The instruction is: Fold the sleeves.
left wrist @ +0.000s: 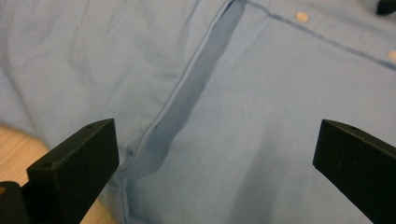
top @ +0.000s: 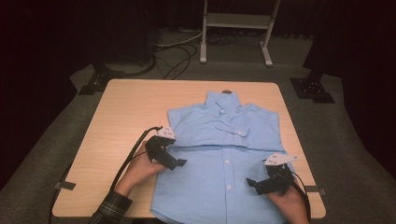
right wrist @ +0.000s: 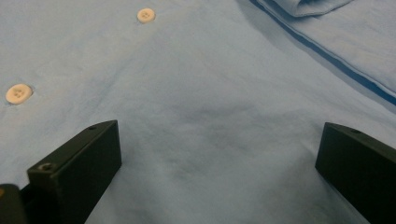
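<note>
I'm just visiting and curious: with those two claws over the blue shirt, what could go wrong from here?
The left gripper hangs open over a folded seam; its jaws might pinch a single layer, so the fold slips apart. The right gripper is open over flat cloth near the buttons, where it may catch nothing. The shirt reaches the table's near edge, so a tug could drag it off.

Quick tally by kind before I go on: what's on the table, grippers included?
Light blue button-up shirt, sleeves folded in: 1
Black two-jaw grippers: 2, left gripper and right gripper, both open over the shirt
Wooden table: 1
Total: 4
</note>
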Available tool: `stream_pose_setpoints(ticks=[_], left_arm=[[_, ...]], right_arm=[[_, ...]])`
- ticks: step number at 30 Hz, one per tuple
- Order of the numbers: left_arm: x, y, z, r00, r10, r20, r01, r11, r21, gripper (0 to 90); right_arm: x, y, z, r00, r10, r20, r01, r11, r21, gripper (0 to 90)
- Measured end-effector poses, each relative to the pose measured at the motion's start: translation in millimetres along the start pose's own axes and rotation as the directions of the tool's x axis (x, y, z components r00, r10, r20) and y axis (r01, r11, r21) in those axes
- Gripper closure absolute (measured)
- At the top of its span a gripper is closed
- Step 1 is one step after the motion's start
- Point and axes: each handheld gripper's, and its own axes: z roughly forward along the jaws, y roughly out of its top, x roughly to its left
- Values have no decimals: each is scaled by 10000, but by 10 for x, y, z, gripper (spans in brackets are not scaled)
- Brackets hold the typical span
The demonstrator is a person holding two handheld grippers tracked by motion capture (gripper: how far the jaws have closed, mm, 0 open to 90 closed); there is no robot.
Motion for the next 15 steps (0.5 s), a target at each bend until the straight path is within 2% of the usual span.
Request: stream_pose_setpoints(ticks=[8, 15], left_arm=[[-18, -107, 52, 10000, 39, 13, -39, 9994, 337, 0], [-76, -143, 107, 9982, 500, -333, -478, 9969, 629, 0]], right_arm=[[0, 0, 1, 10000, -4, 0, 4, 10000, -9, 0], [0, 0, 0, 10000, 4, 1, -4, 10000, -2, 0]])
